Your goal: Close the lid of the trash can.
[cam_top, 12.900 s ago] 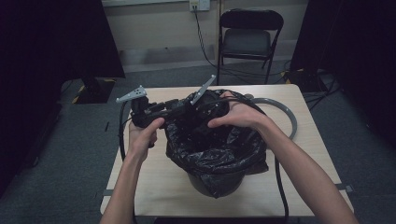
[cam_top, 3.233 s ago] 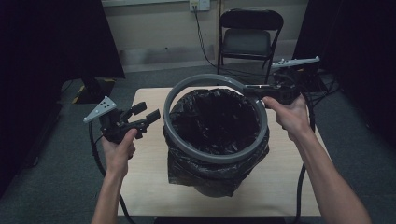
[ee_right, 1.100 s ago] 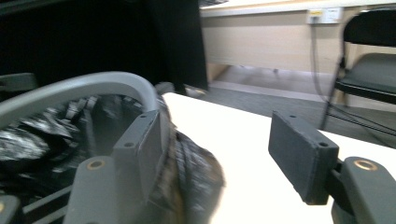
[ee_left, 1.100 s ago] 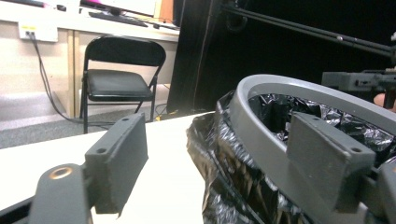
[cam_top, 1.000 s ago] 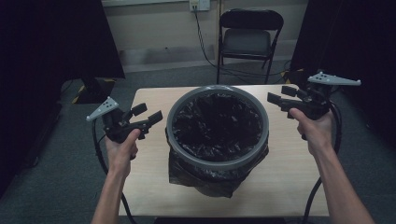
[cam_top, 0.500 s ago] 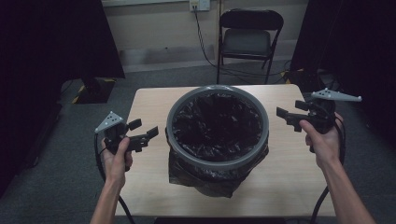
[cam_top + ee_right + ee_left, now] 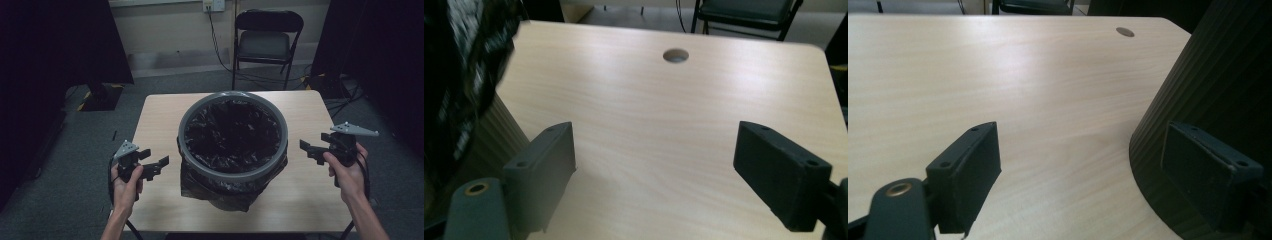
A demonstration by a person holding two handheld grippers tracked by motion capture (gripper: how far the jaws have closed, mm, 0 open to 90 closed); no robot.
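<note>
- The waste bin (image 7: 232,140) stands in the middle of the wooden table (image 7: 160,107), lined with a black bin bag (image 7: 230,132) whose edge is folded over the top and pinned under a grey rim ring (image 7: 200,167). The loose skirt of the bag hangs down the near side.
- My left gripper (image 7: 157,165) sits at the table's left edge, just beside the bin; its jaws are spread with nothing between them. In the left gripper view the bin's ribbed wall (image 7: 1208,85) rises close behind the right-hand jaw.
- My right gripper (image 7: 307,147) hovers over the table to the right of the bin, apart from it. Its jaws have just been opening and now stand wide apart, empty, with bare tabletop between them in the right gripper view (image 7: 649,145).
- I judge the lining as done and the step in hand as drawing both tools clear.
- To do that well, I would keep both pairs of jaws spread so no pad snags the hanging plastic.
- I would move the left tool away from the ribbed wall first, since it sits closest and a knock could shift the bin.
- I would mind the trailing cables near the table edge.
- The ring looks level from above; its far side I cannot judge for seating.
</note>
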